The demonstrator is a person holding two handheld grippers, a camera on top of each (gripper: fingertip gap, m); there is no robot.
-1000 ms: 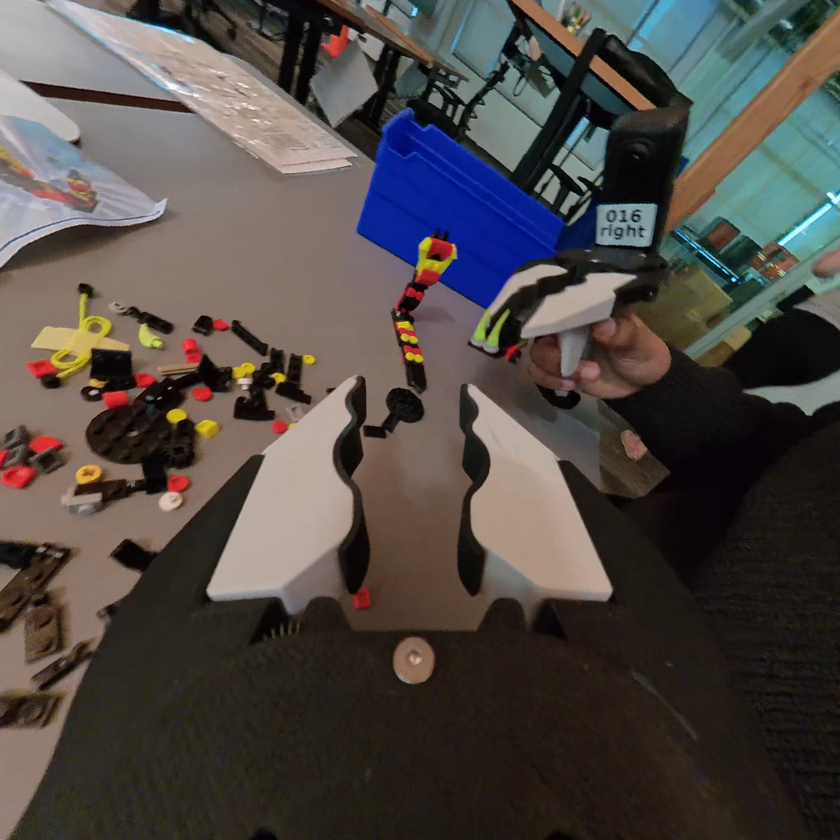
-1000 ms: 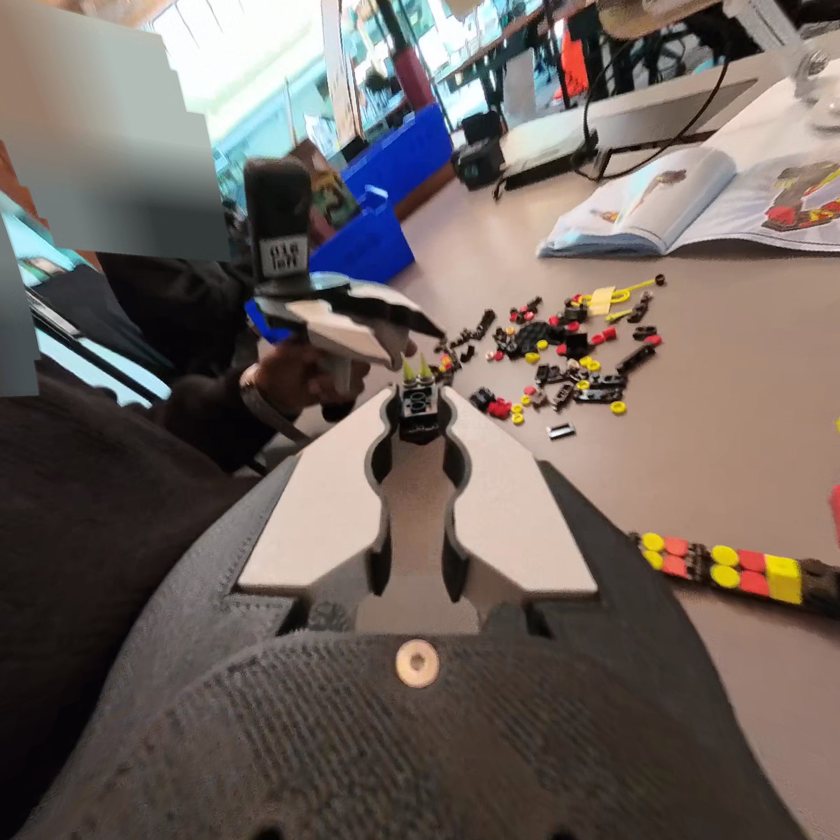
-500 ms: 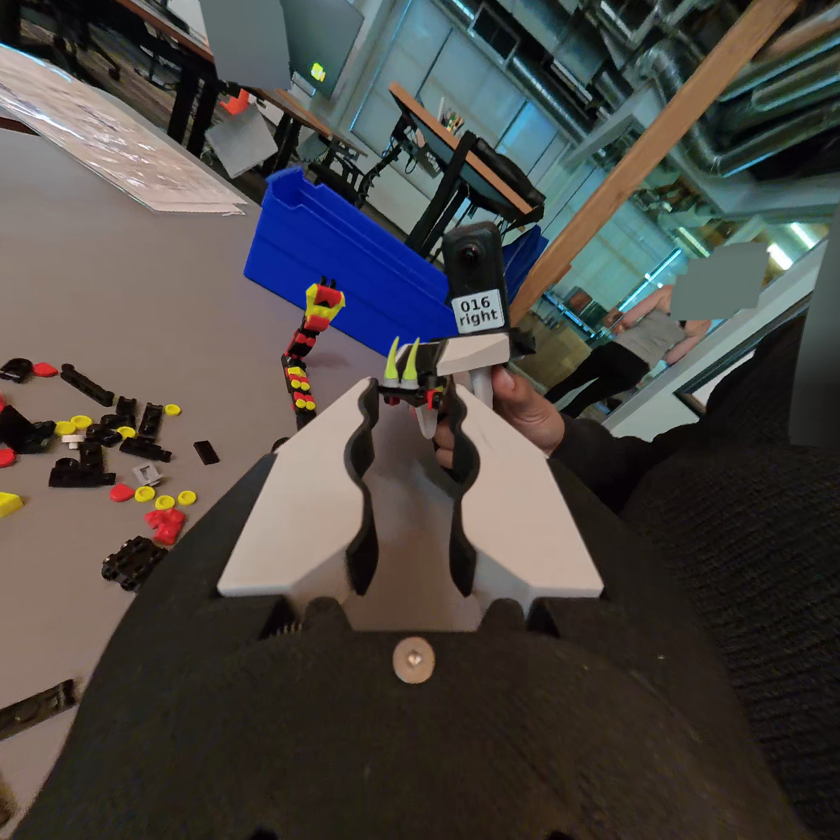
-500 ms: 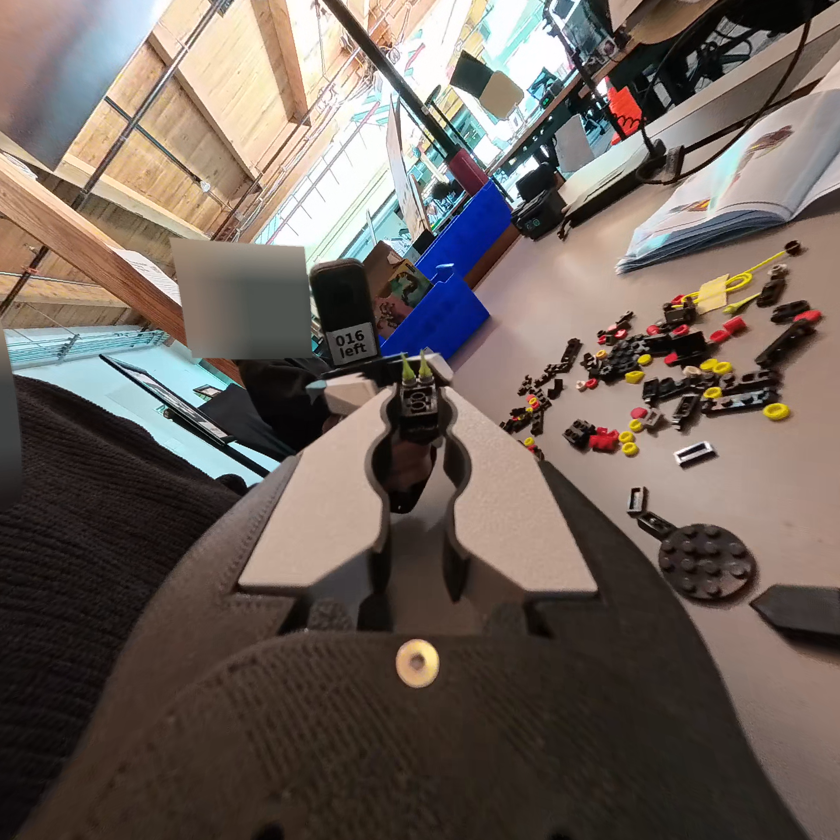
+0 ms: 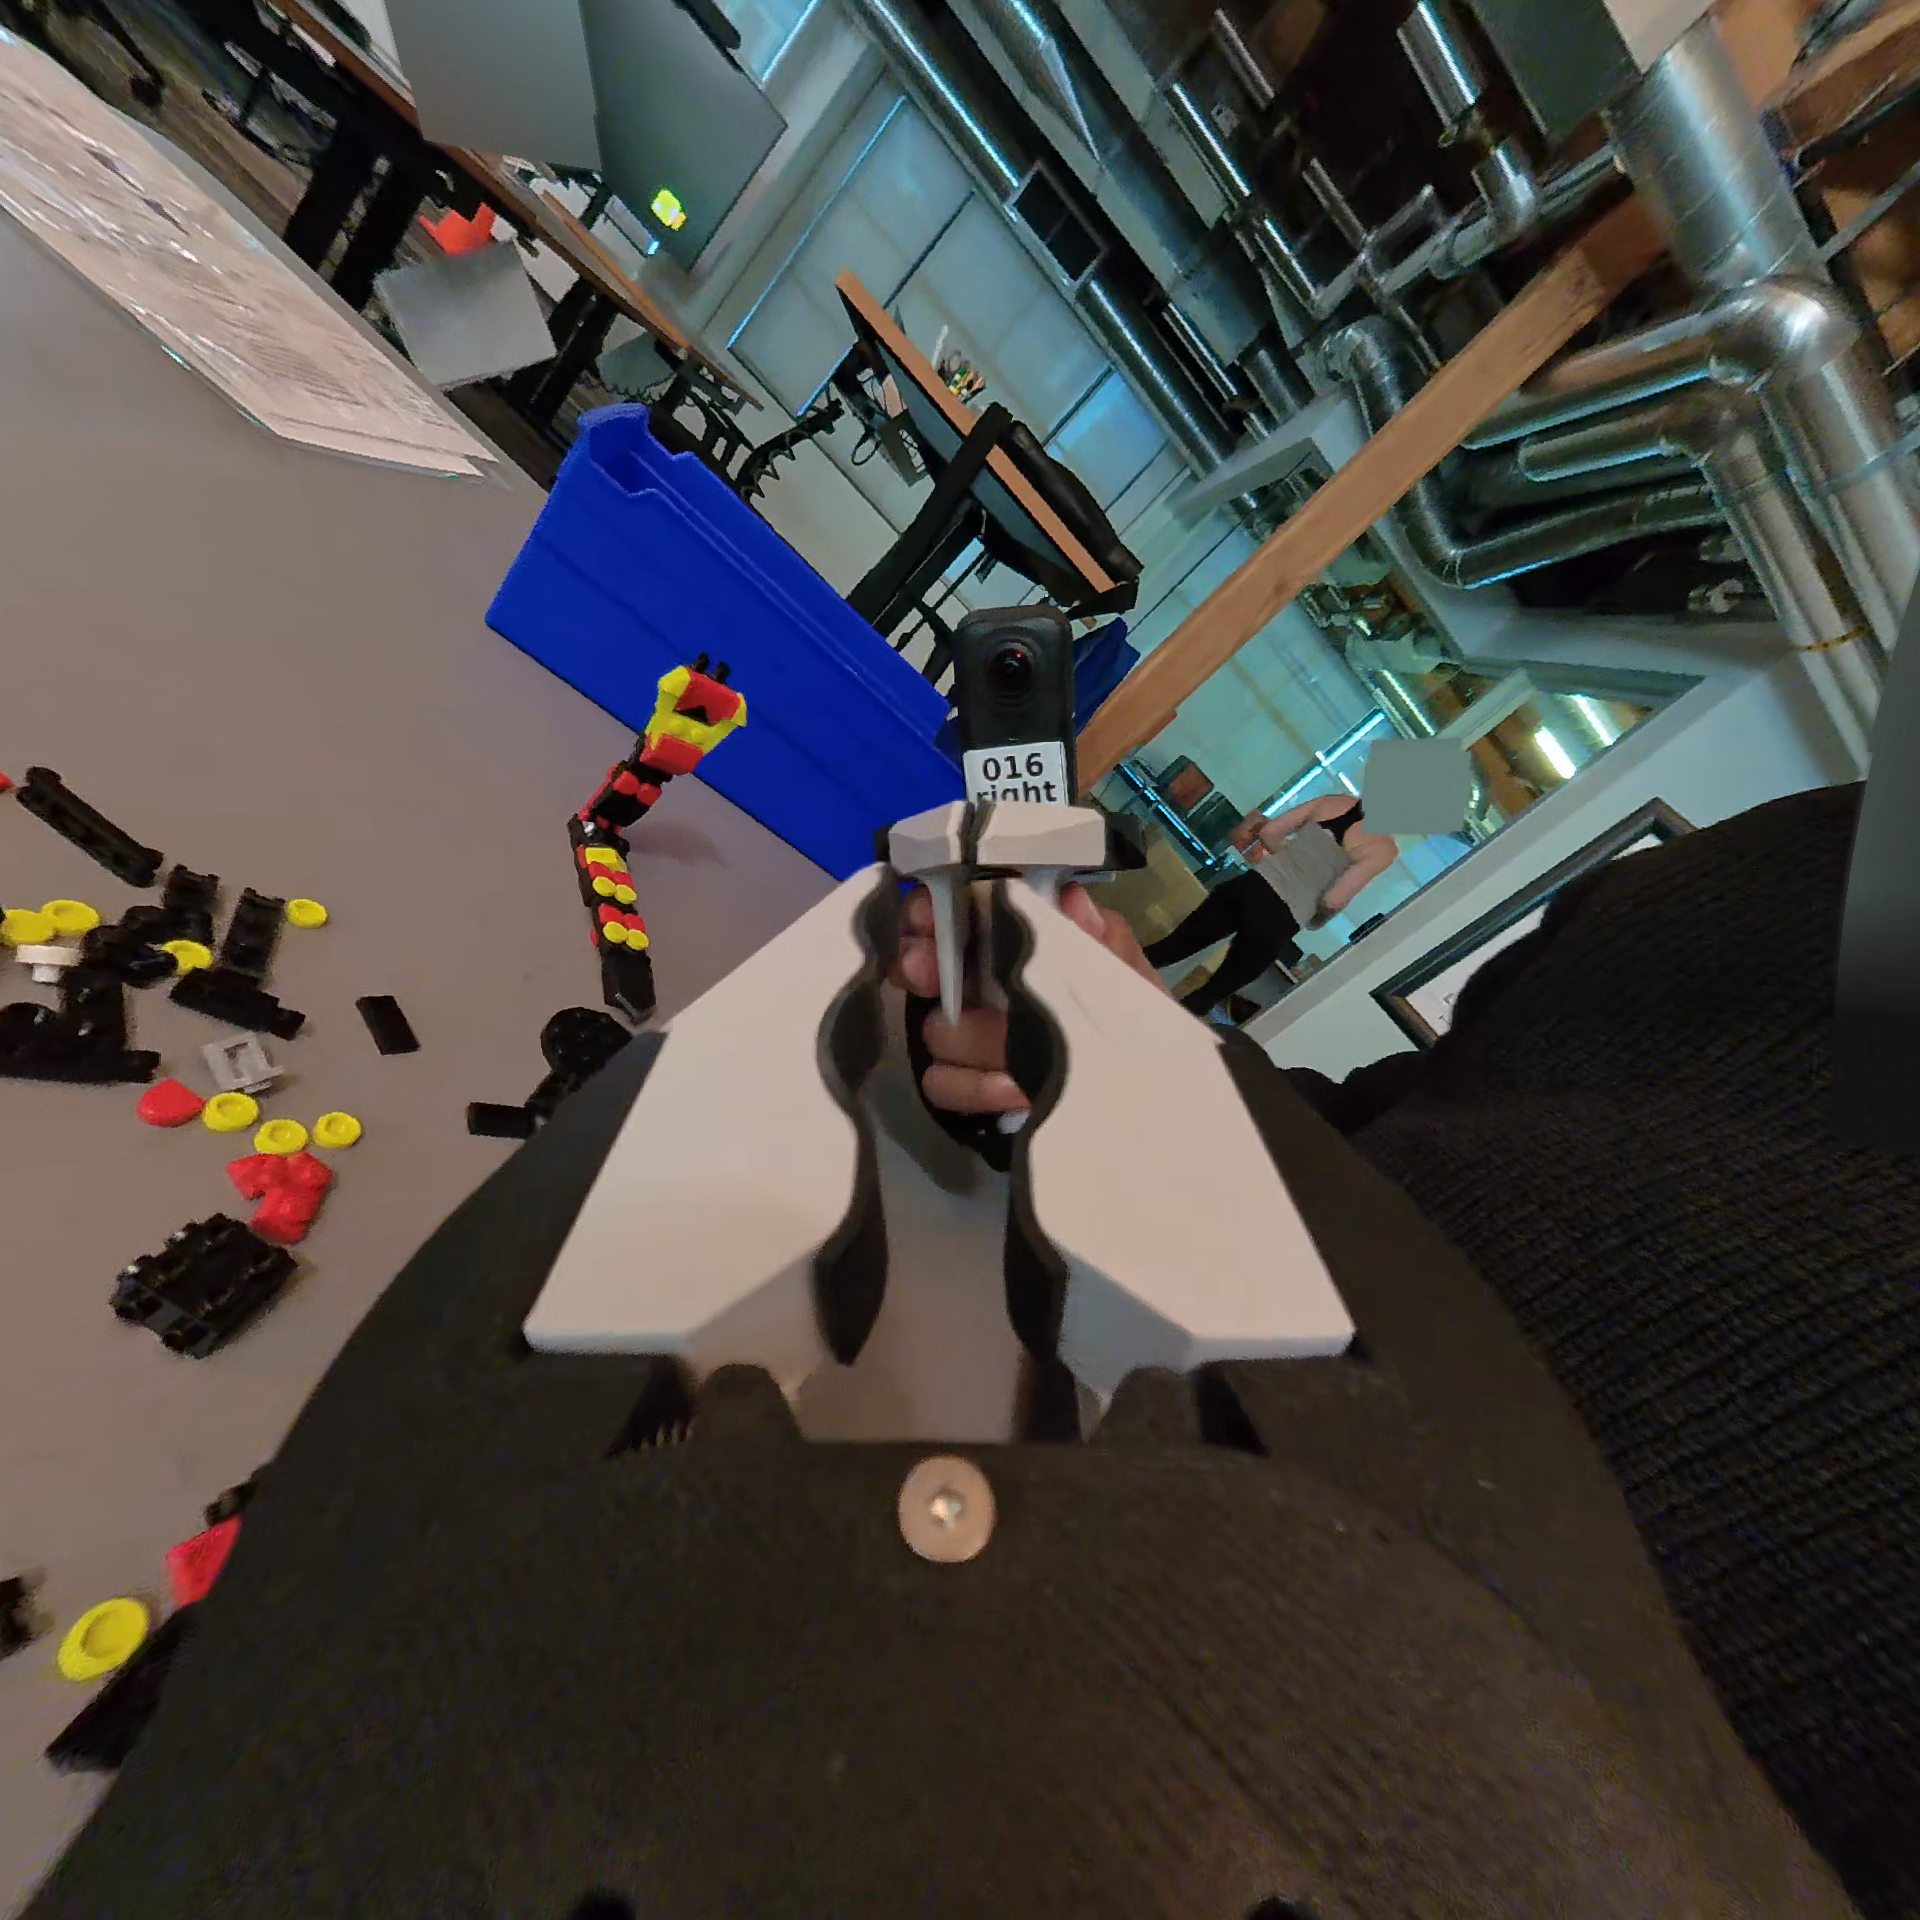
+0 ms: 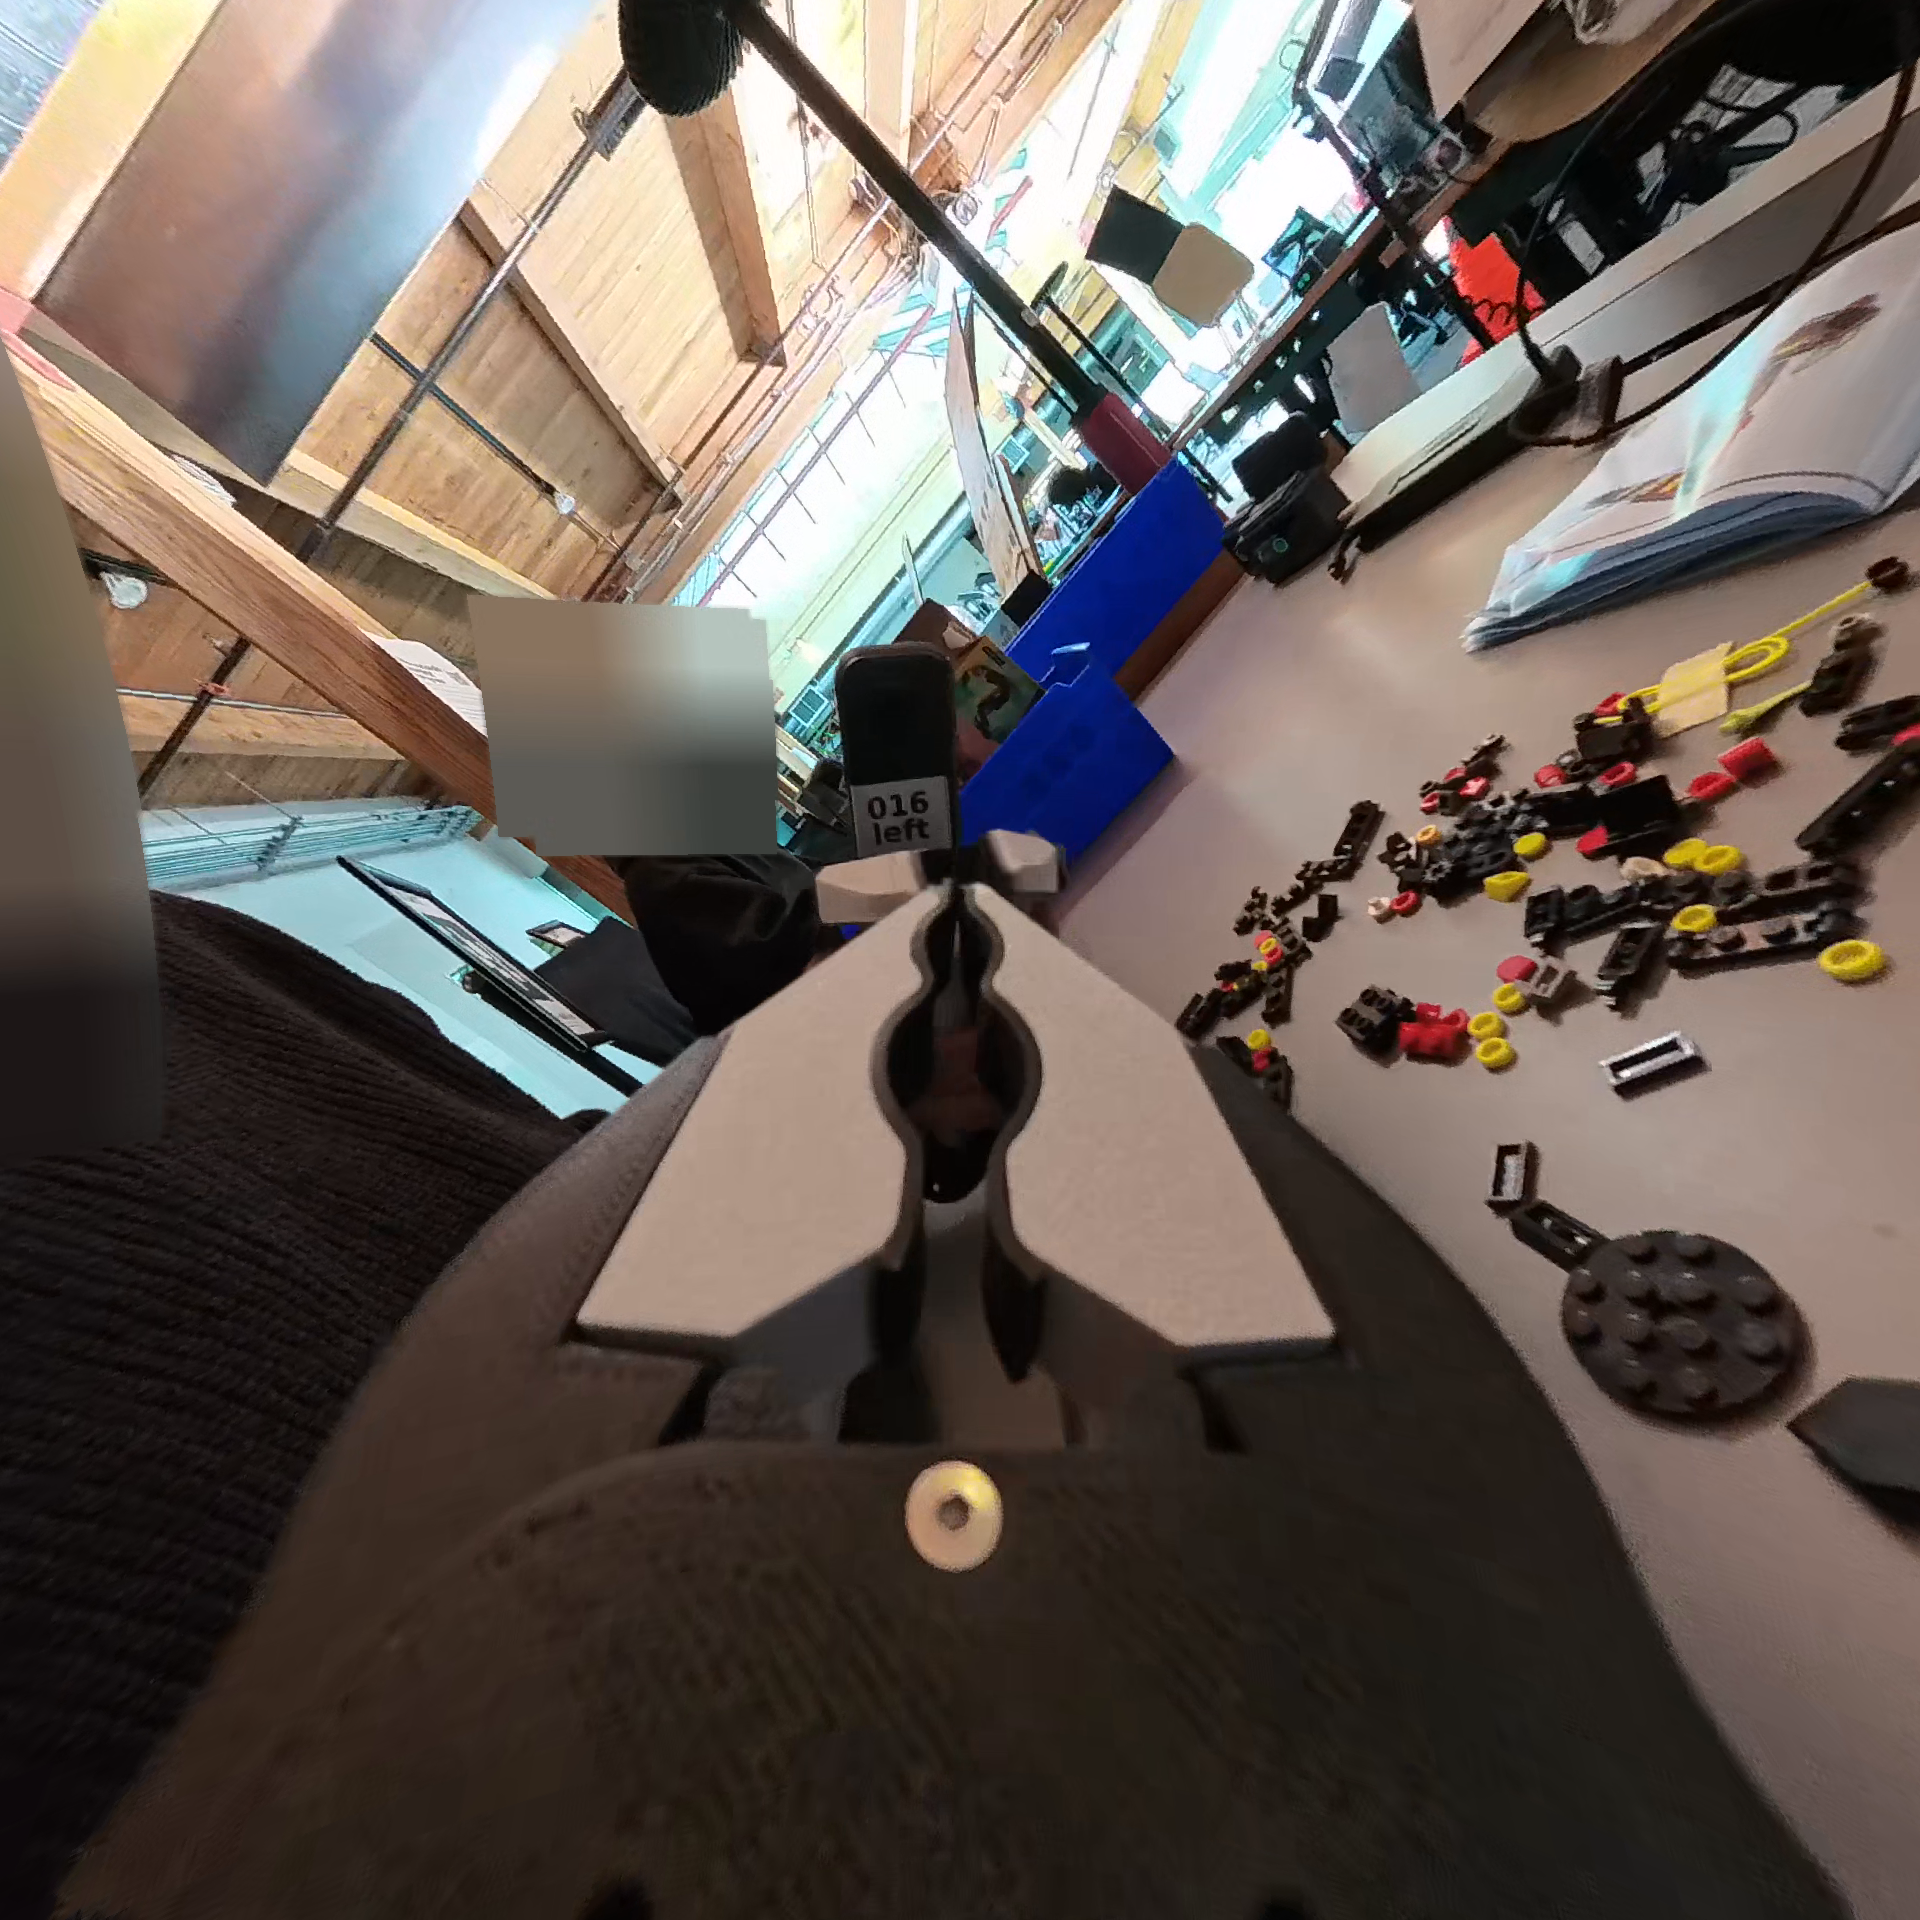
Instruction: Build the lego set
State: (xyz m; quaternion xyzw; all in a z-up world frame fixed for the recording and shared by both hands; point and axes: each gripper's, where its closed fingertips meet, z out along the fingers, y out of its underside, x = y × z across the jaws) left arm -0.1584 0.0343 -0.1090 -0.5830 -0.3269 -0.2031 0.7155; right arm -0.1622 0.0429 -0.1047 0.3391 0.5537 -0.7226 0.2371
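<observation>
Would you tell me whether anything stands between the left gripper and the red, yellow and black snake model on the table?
Nothing visible does. The snake model sits on the table left of the left gripper, bare surface between them; the right gripper is straight ahead, off that line.

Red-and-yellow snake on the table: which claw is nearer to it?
Right, probably. The snake lies ahead-left of the left claw, beyond its tips, alongside the right claw.

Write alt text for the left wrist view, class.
The left tool, grey fingers slightly apart, faces the raised right tool nose to nose. Loose black, red and yellow plastic bricks and a segmented brick snake lie on the grey table.
</observation>
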